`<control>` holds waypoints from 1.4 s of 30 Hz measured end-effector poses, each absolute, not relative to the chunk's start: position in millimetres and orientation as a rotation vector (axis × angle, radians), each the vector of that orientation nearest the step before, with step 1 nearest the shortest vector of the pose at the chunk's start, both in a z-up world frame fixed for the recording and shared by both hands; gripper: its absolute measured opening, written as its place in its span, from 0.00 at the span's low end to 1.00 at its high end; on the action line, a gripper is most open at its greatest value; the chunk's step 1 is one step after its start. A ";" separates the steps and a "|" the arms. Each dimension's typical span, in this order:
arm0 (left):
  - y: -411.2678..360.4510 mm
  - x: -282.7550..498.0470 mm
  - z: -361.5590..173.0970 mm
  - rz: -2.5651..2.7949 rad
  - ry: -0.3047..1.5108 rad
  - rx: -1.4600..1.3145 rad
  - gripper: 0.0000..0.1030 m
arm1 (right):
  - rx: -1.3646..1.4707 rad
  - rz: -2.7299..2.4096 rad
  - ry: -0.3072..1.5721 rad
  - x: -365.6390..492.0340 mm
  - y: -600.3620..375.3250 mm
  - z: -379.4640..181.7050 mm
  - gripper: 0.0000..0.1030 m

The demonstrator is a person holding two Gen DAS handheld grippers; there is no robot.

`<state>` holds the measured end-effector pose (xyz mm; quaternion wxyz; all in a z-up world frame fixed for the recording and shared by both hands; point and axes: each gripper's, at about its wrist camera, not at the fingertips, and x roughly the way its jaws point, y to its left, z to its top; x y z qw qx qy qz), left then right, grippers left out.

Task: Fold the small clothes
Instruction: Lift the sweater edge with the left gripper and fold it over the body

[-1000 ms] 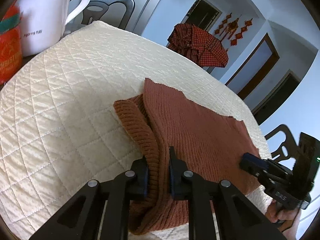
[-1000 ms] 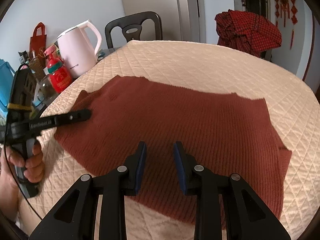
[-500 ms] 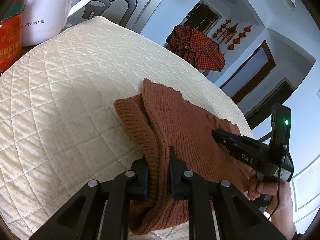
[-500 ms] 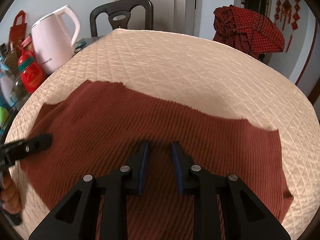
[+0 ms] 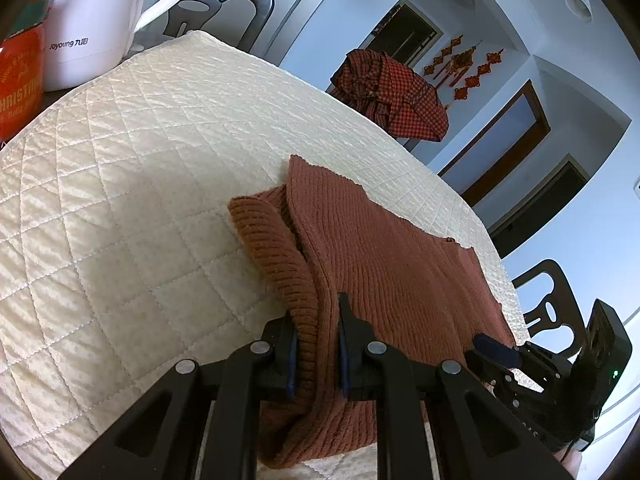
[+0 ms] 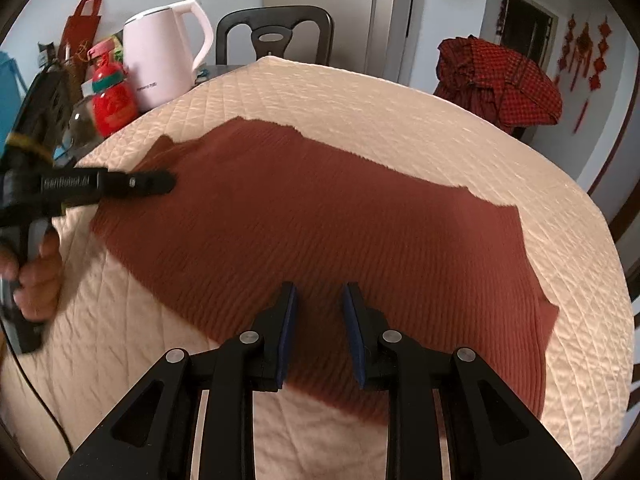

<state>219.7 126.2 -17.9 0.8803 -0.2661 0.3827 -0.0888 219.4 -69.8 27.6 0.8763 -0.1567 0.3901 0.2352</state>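
Observation:
A rust-brown knitted garment [image 6: 320,220] lies spread on the cream quilted table [image 6: 400,120]. In the left wrist view my left gripper [image 5: 316,336] is shut on the garment's thick ribbed edge [image 5: 280,264] at its left end, and the fabric bunches between the pads. It also shows in the right wrist view [image 6: 160,182], at the garment's left corner. My right gripper [image 6: 318,316] is open and empty, hovering just above the garment's near edge. It shows in the left wrist view [image 5: 496,350] at the lower right.
A pink kettle [image 6: 164,64], a red bottle [image 6: 112,100] and a red bag [image 6: 82,24] stand at the table's far left. Dark chairs [image 6: 276,36] stand around it; one carries a red checked cloth [image 6: 496,80].
My right gripper has pulled back from over the garment's middle to its near edge. My left gripper keeps its hold on the ribbed edge and has barely moved.

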 end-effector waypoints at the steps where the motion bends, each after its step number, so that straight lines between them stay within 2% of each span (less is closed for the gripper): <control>1: 125.3 220.0 -17.1 -0.182 0.798 -0.546 0.17 | -0.329 0.490 0.816 217.9 -70.5 27.1 0.24; 10: 103.0 204.7 22.5 -0.180 0.756 -0.455 0.16 | -0.274 0.491 0.825 210.1 -82.6 30.0 0.24; 22: 83.9 216.5 70.3 -0.292 0.706 -0.516 0.16 | -0.055 0.462 0.866 218.8 -135.7 27.7 0.24; 32: 19.7 242.3 104.5 -0.425 0.690 -0.494 0.16 | 0.154 0.384 0.826 215.5 -209.2 37.2 0.24; 37: -38.4 268.5 93.1 -0.505 0.754 -0.470 0.16 | 0.239 0.342 0.792 208.6 -246.2 41.7 0.24; 42: -101.1 296.6 45.8 -0.549 0.904 -0.422 0.16 | 0.272 0.328 0.788 203.6 -267.4 41.0 0.24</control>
